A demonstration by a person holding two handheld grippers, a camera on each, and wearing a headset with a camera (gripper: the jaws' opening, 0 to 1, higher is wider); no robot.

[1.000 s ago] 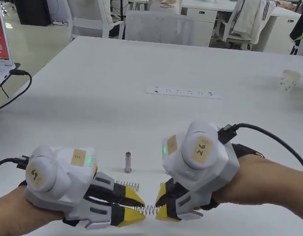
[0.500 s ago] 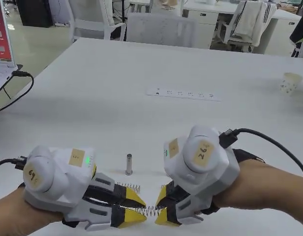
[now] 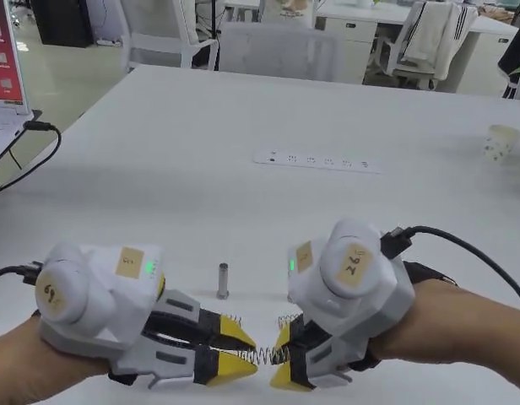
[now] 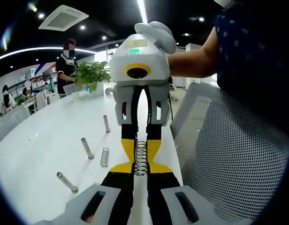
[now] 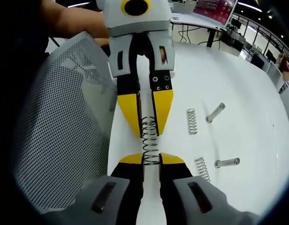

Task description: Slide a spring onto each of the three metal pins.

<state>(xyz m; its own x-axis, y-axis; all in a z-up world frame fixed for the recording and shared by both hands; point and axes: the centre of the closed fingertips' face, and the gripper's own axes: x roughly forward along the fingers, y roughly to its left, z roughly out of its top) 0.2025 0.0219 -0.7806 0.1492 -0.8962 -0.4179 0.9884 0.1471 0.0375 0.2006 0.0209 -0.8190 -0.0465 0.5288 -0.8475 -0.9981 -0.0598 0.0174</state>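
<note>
Head view: left tool (image 3: 235, 350) and right tool (image 3: 279, 356) both clenched on one spring (image 3: 262, 354); uneven release could fling it.

White table (image 3: 159, 152); pins (image 3: 223, 280), springs (image 5: 192, 121), power strip (image 3: 317, 160), perhaps a cup (image 3: 501, 142).

Handwritten "26" on the yellow sticker (image 3: 350, 263) atop the right gripper (image 3: 283, 360); number on the left gripper (image 3: 237, 354) unclear.
</note>
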